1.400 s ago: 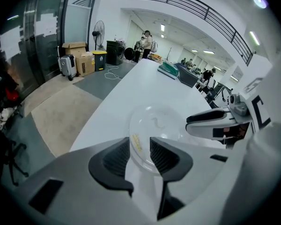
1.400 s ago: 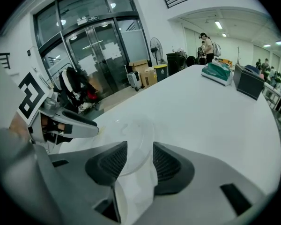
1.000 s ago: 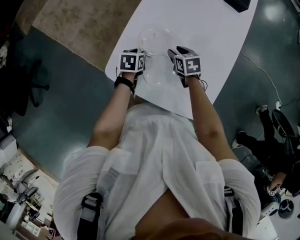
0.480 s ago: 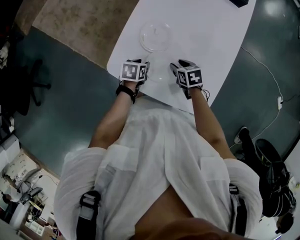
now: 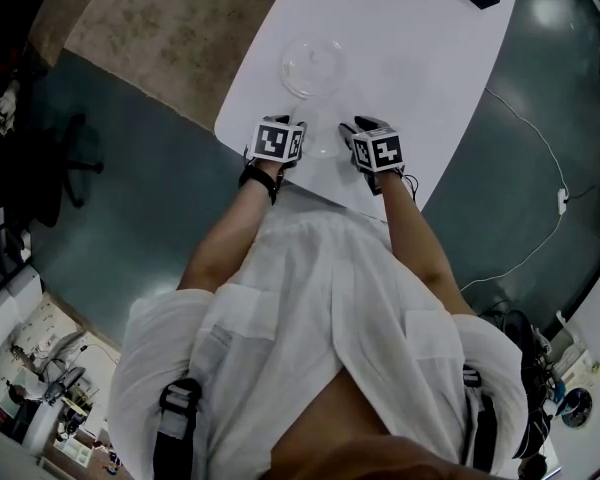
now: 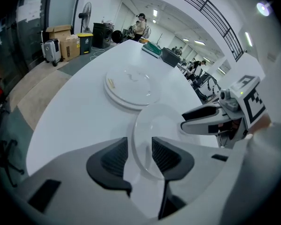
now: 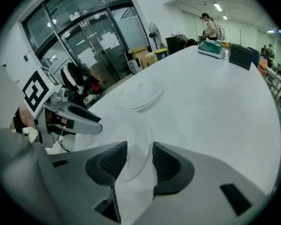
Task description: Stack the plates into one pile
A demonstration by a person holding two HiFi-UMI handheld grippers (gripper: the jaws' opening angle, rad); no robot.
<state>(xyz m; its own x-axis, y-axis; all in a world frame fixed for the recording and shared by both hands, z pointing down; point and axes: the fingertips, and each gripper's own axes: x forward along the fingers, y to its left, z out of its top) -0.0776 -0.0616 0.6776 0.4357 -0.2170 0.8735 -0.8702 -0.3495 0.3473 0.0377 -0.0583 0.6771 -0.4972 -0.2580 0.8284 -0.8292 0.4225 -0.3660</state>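
So, head view: the loose plate (image 5: 322, 144) sits on the bench (image 5: 410, 58) near the edge closest to the person, just short of the pile (image 5: 313, 66). The left tongs (image 5: 288, 136) and right tongs (image 5: 360, 133) are on opposite sides of it. Both forearms reach straight out from the body, and both tools tip steeply down and face each other across the plate. Left gripper view: the jaws stand fairly wide apart with the plate's rim between them, not pinching as far as I can see, and the pile is just beyond. Right gripper view: same deal on the other side, the rim is between the jaws, which are closing but aren't biting yet. My take on doing this bit right: get both sides clamped evenly before lifting. Keep the plate level, since a clear one like that looks slippery. Then bring it over the pile and lower it centred rather than dropping it.
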